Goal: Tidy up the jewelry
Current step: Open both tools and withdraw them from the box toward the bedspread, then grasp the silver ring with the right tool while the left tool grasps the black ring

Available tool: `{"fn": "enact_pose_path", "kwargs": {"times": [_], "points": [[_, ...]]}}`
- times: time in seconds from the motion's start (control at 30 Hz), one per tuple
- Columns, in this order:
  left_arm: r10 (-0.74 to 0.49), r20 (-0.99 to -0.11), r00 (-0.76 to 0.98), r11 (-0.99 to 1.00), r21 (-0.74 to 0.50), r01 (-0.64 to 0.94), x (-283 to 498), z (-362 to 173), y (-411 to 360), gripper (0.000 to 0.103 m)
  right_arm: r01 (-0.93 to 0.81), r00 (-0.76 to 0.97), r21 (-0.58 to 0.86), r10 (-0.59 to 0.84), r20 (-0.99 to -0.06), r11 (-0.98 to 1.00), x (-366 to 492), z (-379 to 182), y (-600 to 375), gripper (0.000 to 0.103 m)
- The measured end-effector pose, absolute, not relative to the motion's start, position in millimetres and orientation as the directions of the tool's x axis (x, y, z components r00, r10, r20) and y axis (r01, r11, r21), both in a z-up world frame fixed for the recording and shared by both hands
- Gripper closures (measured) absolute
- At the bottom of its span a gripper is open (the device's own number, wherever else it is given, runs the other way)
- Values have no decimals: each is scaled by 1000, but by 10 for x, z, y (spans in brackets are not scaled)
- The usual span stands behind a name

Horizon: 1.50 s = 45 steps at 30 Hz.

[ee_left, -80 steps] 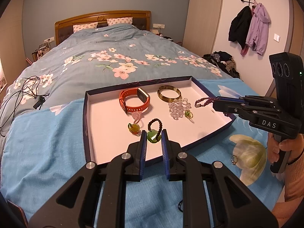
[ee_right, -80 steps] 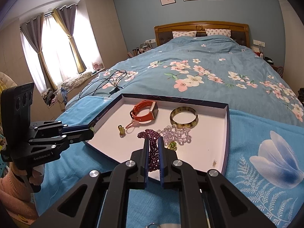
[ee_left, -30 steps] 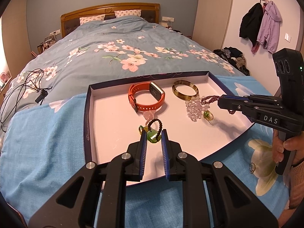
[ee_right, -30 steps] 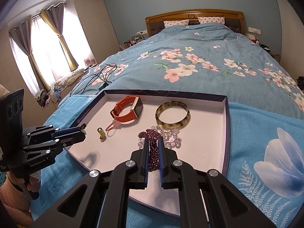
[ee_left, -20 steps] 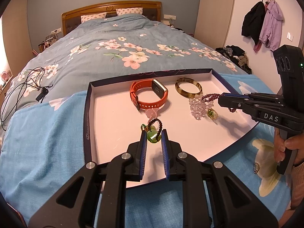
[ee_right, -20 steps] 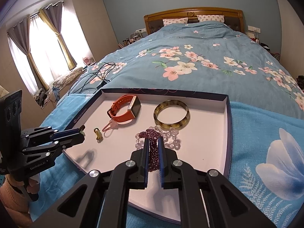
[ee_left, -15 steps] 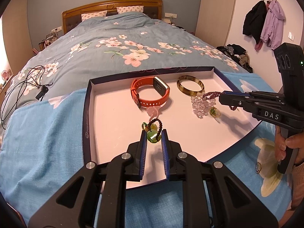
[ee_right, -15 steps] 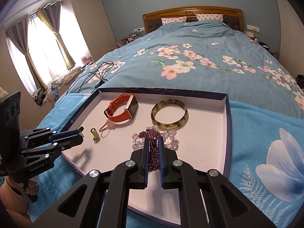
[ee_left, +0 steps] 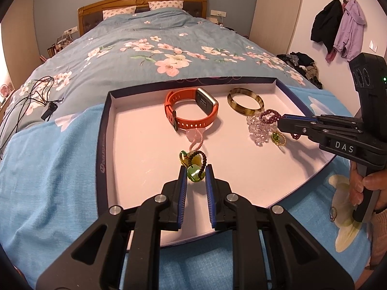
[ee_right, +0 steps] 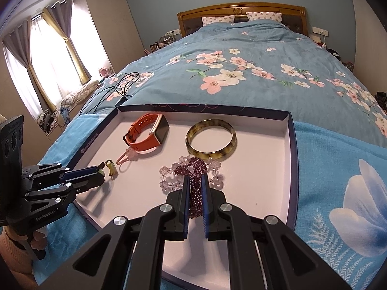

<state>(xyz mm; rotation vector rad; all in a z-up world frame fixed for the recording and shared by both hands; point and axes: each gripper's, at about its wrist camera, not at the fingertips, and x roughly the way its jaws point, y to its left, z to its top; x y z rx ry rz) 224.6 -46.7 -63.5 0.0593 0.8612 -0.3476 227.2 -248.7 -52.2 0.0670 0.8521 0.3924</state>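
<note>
Now purple beaded bracelet (ee_right: 195,188) hangs looped, glossy.

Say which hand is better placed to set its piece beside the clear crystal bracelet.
Right. The right gripper, shut on the purple bead bracelet, hangs over the crystal bracelet; the left gripper, holding the green pendant, is farther away.

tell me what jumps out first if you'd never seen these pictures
A shallow white tray sits on the blue floral bed, with an orange smartwatch and a mottled bangle side by side at its far end. In the foreground each gripper is clamped on jewelry: the left gripper on a green stone pendant, the right gripper on a purple beaded bracelet above a clear bead bracelet.
</note>
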Motion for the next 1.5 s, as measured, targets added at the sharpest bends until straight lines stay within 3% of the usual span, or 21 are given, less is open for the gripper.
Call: {"fn": "enact_pose_path", "kwargs": {"times": [0.3,0.43,0.77,1.0,1.5], "points": [[-291,-744,602,940,-105,325,2262,-644,-463,85,-288,604,198,338,-721,937,2271,-522,-2505,93],[-285,-732,619,943,-99,317,2221,-610,-439,72,-279,612,195,330,-718,940,2252,-507,-2529,84],[-290,-676,677,940,-68,334,1942,-349,-376,68,-296,663,180,337,-668,938,1958,-255,-2589,83],[-319,-645,695,923,-44,383,1486,-217,-290,59,-337,679,156,354,-643,929,1530,-133,-2647,73],[-325,-689,648,907,-33,420,784,-544,-278,49,-331,590,158,335,-735,930,807,-544,-2673,69]]}}
